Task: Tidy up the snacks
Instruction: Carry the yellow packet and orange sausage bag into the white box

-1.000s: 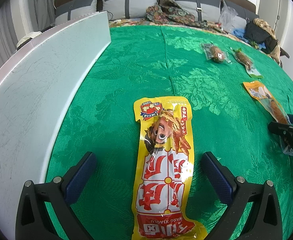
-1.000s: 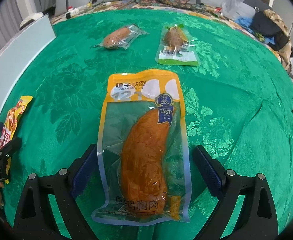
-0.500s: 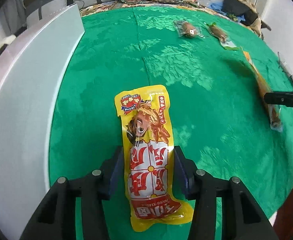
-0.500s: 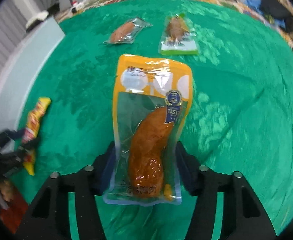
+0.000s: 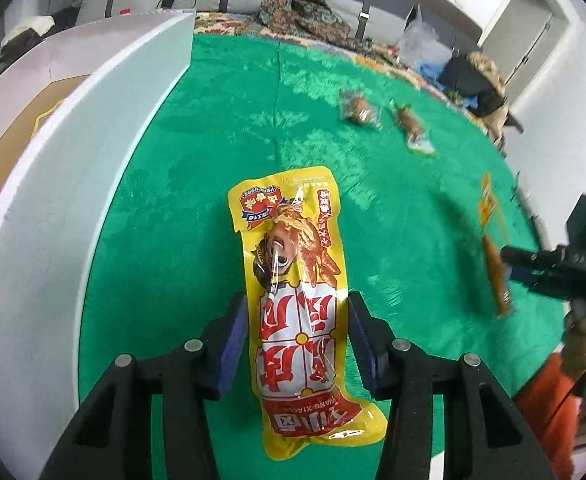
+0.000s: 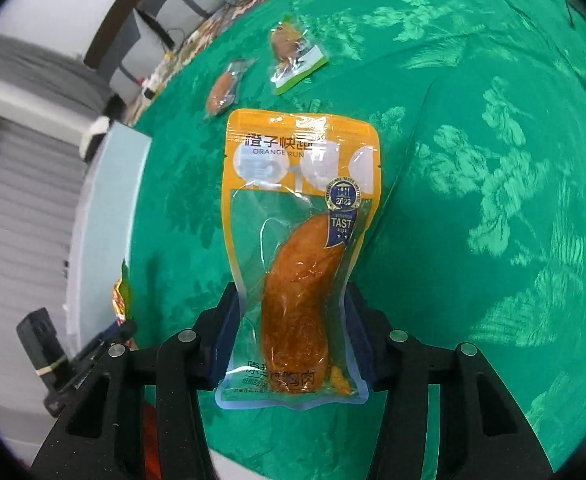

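Left gripper (image 5: 297, 344) clamped on yellow printed snack pouch (image 5: 297, 304), frame centre | right gripper (image 6: 291, 336) jaws just closed on orange clear-window meat pouch (image 6: 299, 256), centre | risk: slick film slipping from edge grips.

Your left tongs (image 5: 297, 344) are matt black plastic with dull blue pads (image 5: 233, 344) and small bright metal screws; they clamp a glossy yellow printed film pouch (image 5: 299, 300), crinkled and glinting. Your right tongs (image 6: 293, 340), the same make, pinch a shiny pouch (image 6: 299, 240) with an orange top and clear plastic below. The desk (image 5: 213, 160) wears a green cloth with a woven leaf pattern and a satin sheen. At nine o'clock in the left view, a smooth matt white board (image 5: 73, 184).
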The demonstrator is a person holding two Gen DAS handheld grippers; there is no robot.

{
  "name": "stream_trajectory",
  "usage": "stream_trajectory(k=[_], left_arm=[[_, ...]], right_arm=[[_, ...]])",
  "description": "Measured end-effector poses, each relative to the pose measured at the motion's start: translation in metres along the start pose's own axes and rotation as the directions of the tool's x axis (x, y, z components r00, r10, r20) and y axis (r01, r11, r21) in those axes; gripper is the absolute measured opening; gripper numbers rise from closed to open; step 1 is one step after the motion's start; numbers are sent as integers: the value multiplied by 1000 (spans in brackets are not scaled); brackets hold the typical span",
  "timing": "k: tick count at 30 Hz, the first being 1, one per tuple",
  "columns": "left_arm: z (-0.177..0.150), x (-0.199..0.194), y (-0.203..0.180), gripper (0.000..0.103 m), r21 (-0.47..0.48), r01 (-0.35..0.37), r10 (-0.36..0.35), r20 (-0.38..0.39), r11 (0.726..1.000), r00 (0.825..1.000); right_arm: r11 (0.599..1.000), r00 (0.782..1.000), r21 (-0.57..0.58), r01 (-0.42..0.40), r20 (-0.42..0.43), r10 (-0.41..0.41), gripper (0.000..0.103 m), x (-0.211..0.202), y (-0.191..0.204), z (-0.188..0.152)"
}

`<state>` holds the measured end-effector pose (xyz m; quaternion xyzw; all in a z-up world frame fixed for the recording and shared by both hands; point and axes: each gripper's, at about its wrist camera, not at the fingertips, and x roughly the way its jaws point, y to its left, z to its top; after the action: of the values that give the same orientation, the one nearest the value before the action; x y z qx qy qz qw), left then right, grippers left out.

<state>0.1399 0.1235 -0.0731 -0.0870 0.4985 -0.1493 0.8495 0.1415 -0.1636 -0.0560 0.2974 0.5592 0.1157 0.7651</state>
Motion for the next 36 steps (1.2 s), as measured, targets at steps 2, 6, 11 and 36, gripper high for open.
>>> stream_trajectory(k=[2,6,11,36], left_arm=[[0,-11,-2,48,-10,19,-18,24,1000,1000],[2,-32,2,48,-53,60,-57,64,997,996],[8,-62,15,48,-116,126,-111,124,985,986],[-7,-202,235,48,-378,-146,260,271,914,927]], right_arm=[[999,999,5,-32,2,32,53,-5,4,-3],[997,998,-23,-69,4,69,53,-9,22,-2],[989,991,-66,-133,-2,133,53,-7,60,4],[816,898,-378,-438,-228,376,57,106,395,-34]])
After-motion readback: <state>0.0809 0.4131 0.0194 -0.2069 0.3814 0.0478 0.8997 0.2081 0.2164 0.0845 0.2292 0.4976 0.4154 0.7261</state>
